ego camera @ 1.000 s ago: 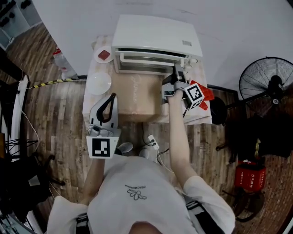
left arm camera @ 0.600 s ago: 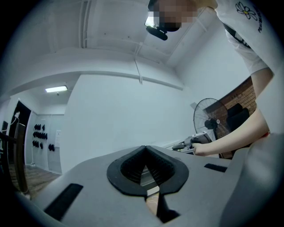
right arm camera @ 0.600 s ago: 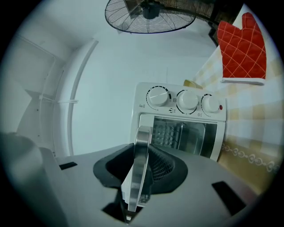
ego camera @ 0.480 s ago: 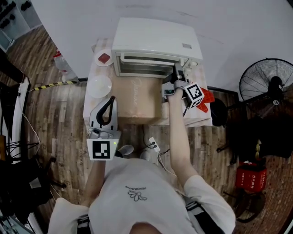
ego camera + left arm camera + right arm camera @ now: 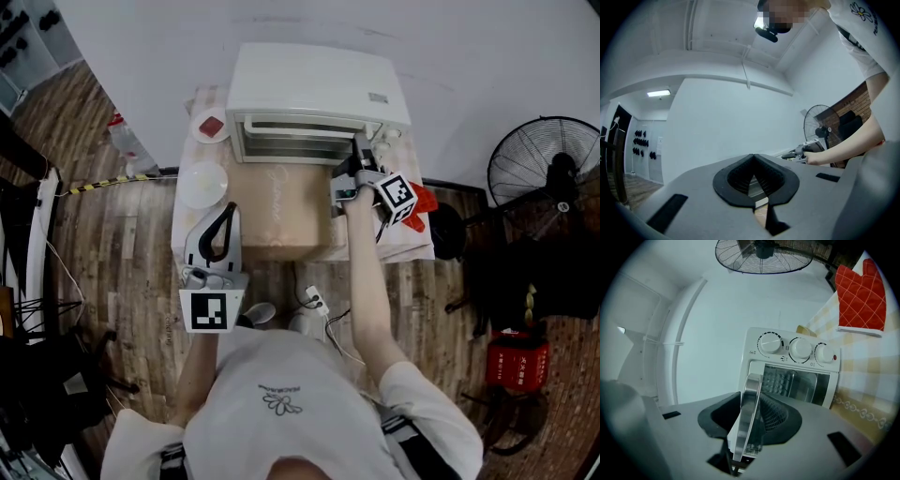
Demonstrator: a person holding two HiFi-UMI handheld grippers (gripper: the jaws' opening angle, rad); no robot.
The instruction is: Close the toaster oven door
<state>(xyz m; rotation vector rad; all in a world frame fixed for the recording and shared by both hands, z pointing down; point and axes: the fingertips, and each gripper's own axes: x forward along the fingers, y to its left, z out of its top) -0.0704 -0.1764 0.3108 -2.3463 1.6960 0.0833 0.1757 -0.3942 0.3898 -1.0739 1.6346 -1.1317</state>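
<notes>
A white toaster oven (image 5: 319,89) stands at the back of the table, its glass door (image 5: 295,148) tipped up almost against the front. My right gripper (image 5: 361,152) is at the right end of the door. In the right gripper view the silver door handle (image 5: 749,408) runs between the jaws of the right gripper (image 5: 751,430). Those jaws are opening and sit loosely around the handle. A narrow gap shows between door and oven front (image 5: 797,383). My left gripper (image 5: 228,202) rests low at the table's near left, shut and empty.
A white plate (image 5: 203,183) and a small dish with a red piece (image 5: 212,124) lie left of the oven. A red oven mitt (image 5: 861,296) lies on the checked cloth to the right. A floor fan (image 5: 553,173) stands right of the table, a power strip (image 5: 312,298) below it.
The oven door has swung up from a tilted, part-open position to nearly against the oven front, with the right gripper following it toward the oven. The left gripper has stayed put.
</notes>
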